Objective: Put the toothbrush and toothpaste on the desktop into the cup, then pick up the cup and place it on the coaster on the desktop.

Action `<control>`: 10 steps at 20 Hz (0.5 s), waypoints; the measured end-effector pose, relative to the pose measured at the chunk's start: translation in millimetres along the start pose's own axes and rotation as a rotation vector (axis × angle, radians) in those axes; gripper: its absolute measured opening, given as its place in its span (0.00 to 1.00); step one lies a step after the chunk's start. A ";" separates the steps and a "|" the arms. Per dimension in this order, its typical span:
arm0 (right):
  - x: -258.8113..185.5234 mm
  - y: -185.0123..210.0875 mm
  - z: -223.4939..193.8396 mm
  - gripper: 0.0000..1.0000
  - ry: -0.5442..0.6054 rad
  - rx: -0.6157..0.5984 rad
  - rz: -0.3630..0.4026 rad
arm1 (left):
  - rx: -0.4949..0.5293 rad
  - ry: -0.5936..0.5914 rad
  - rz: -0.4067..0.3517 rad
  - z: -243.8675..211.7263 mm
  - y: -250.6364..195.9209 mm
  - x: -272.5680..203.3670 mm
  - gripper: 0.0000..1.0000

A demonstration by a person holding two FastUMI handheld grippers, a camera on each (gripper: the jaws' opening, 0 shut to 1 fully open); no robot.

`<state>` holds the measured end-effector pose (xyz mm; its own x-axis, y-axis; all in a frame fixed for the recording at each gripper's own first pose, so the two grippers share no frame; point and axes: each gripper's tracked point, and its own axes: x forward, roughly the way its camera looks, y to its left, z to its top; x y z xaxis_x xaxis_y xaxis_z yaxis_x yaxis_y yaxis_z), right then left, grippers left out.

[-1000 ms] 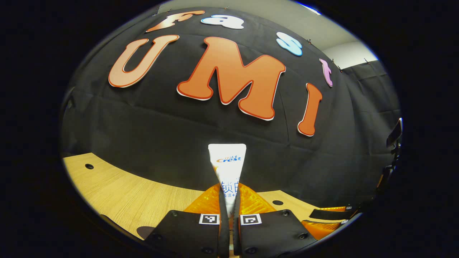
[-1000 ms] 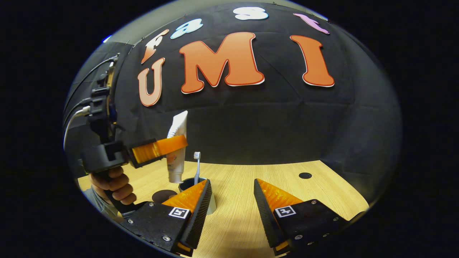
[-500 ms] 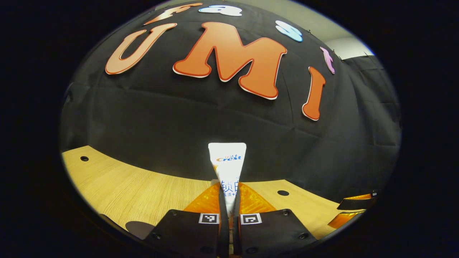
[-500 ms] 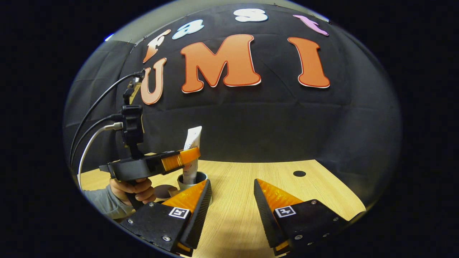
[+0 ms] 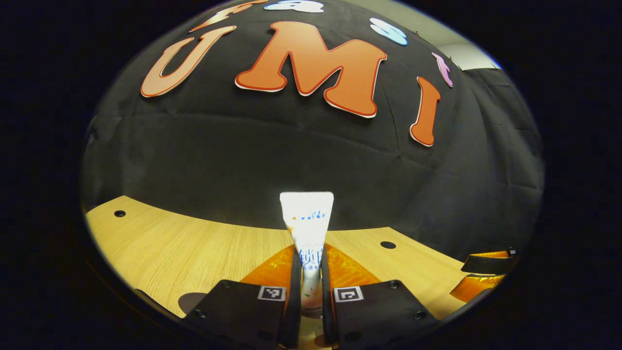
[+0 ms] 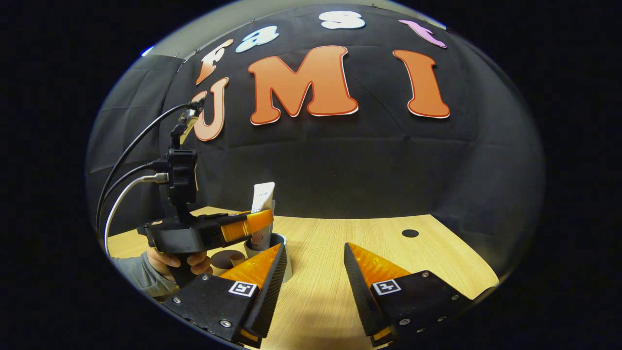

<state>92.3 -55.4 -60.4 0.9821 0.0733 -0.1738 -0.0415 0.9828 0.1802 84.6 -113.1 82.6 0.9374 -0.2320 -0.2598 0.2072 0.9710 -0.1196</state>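
Black cloth wall behind light wood desktop w/ round holes; pale grey wall strip above cloth, upper right.

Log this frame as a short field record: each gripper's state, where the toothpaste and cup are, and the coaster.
left gripper: shut on toothpaste, also seen in right gripper view
right gripper: open, holding nothing
toothpaste: upright, lower end down inside the cup
cup: standing on the table, partly hidden by a right finger
coaster: dark disc beside the cup, bare
toothbrush: cannot tell
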 end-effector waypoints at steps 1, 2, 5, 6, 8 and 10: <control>-1.1 2.7 0.2 0.72 0.002 -0.001 0.003 | 0.018 0.008 -0.015 1.1 -1.3 -4.6 0.24; -1.3 5.2 0.4 0.72 0.003 0.000 0.005 | 0.037 0.015 -0.033 2.7 -6.1 -11.1 0.24; -2.8 14.6 0.5 0.74 0.010 0.005 0.014 | 0.077 -0.002 -0.071 12.7 -13.4 -27.8 0.41; -2.4 17.3 -0.6 0.75 0.017 0.003 0.014 | 0.085 -0.008 -0.077 16.9 -14.0 -35.8 0.46; -3.4 22.5 -2.0 0.76 0.030 -0.008 0.014 | 0.097 0.003 -0.092 17.9 -14.4 -50.4 0.56; -2.6 28.6 -2.0 0.77 0.041 -0.018 0.013 | 0.094 -0.011 -0.075 26.4 -5.0 -63.4 0.91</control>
<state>88.1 -27.2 -56.8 0.9731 0.0929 -0.2106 -0.0581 0.9845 0.1657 31.5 -101.7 124.9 0.9213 -0.3038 -0.2425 0.3014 0.9523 -0.0480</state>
